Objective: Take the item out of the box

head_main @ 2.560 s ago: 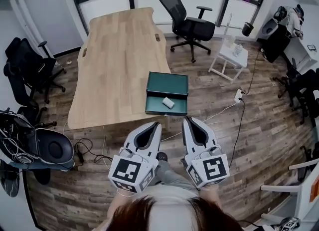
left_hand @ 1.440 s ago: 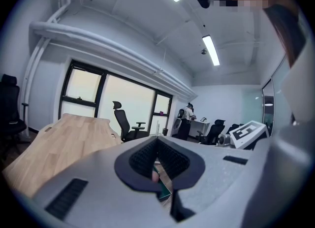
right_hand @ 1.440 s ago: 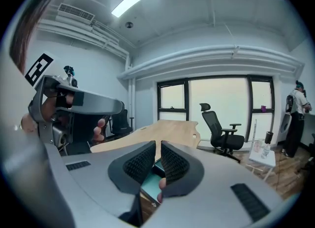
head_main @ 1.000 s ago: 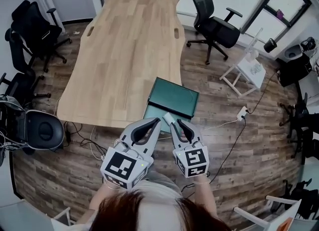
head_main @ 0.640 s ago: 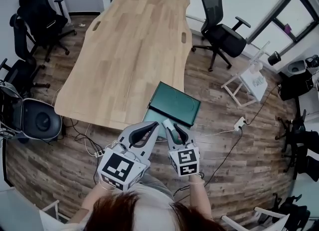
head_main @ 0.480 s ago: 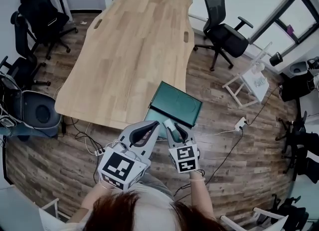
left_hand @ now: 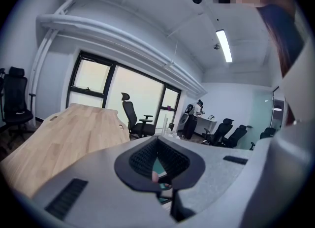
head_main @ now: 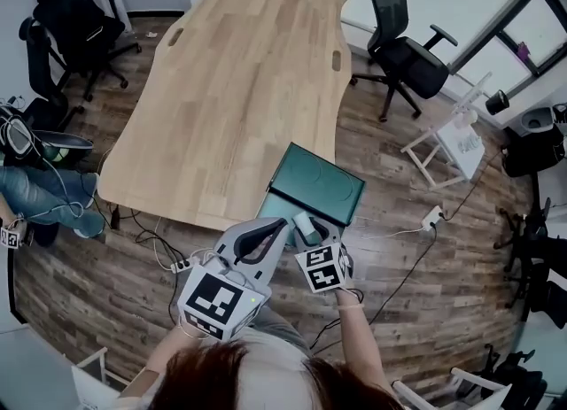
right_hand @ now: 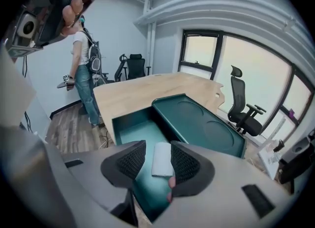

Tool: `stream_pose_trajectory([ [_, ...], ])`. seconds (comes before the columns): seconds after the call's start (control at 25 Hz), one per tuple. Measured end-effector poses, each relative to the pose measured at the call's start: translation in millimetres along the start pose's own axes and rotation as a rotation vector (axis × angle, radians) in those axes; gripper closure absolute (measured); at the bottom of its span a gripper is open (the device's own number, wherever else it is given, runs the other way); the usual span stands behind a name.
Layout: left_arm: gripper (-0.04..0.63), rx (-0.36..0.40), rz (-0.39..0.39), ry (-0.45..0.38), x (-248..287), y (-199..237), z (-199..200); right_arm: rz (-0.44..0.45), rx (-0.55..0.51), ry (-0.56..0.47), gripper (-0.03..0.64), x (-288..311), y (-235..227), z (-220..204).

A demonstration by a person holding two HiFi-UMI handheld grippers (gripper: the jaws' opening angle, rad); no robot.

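A dark green box (head_main: 282,209) lies open at the near edge of the wooden table, its lid (head_main: 317,181) folded back. A small white block (right_hand: 161,159) rests on the box floor (right_hand: 135,129). My right gripper (right_hand: 157,148) reaches into the box with the white block (head_main: 305,222) between its jaws. The jaws are opening, and a gap shows on the block's left side. In the head view the right gripper (head_main: 306,231) is over the box's near end. My left gripper (head_main: 280,224) hangs just left of the box, its tips together on nothing. The left gripper (left_hand: 157,141) looks along the table.
The long wooden table (head_main: 239,81) stretches away behind the box. Office chairs (head_main: 407,45) stand to the right and others (head_main: 62,19) to the left. A white side table (head_main: 452,147) and a power strip with cable (head_main: 431,218) are on the floor. A person (right_hand: 83,74) stands left.
My right gripper has moved forward and down into the box around the white block, and its jaws have spread. The left gripper stayed beside it. A person's legs came into view at the left.
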State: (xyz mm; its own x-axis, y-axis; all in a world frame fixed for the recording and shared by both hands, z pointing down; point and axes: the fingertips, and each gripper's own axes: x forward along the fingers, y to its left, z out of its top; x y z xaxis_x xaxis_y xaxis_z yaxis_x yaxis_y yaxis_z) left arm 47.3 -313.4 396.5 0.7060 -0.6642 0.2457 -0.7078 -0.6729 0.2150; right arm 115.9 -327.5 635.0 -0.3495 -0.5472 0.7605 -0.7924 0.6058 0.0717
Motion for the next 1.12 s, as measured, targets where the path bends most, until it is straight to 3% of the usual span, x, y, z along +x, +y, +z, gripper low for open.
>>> stream_pose_trajectory([
  [0.68,0.586,-0.015,0.016,0.047,1.3,3.8,-13.8,0.036,-0.032,0.205,0.402,50.4,-5.8,-32.1],
  [1.12,0.587,-0.016,0.034,0.051,-7.5,8.6,-14.4,0.024,-0.008,0.204,0.413,52.7,-4.2,-29.2],
])
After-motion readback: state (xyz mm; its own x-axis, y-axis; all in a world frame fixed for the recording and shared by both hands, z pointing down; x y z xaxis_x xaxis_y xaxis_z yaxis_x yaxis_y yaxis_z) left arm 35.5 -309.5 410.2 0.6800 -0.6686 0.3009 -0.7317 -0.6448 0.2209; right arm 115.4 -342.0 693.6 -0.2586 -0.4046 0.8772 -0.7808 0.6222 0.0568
